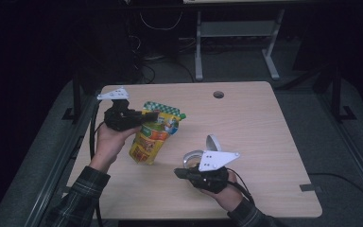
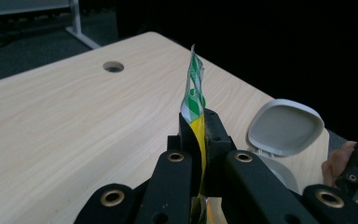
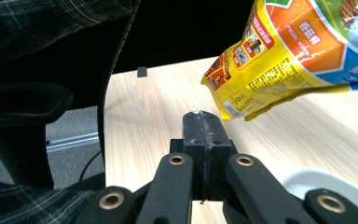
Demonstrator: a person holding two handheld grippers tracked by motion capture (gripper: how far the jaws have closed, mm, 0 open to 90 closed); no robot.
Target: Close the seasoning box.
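Yellow snack pouch point(image 1: 152, 135) hangs pinched in the left gripper point(image 1: 144, 117); right gripper point(image 1: 178, 173), clamped empty below it, should keep the grey container point(image 1: 203, 155) steady underneath.

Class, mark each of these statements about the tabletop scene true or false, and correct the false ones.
1. The left gripper is clamped on the top edge of the snack pouch. True.
2. The right gripper holds the pouch as well. False: its jaws are shut on nothing, below the pouch's lower corner.
3. The white container has its hinged lid open. True.
4. The pouch lies flat on the table. False: it hangs from the left gripper.
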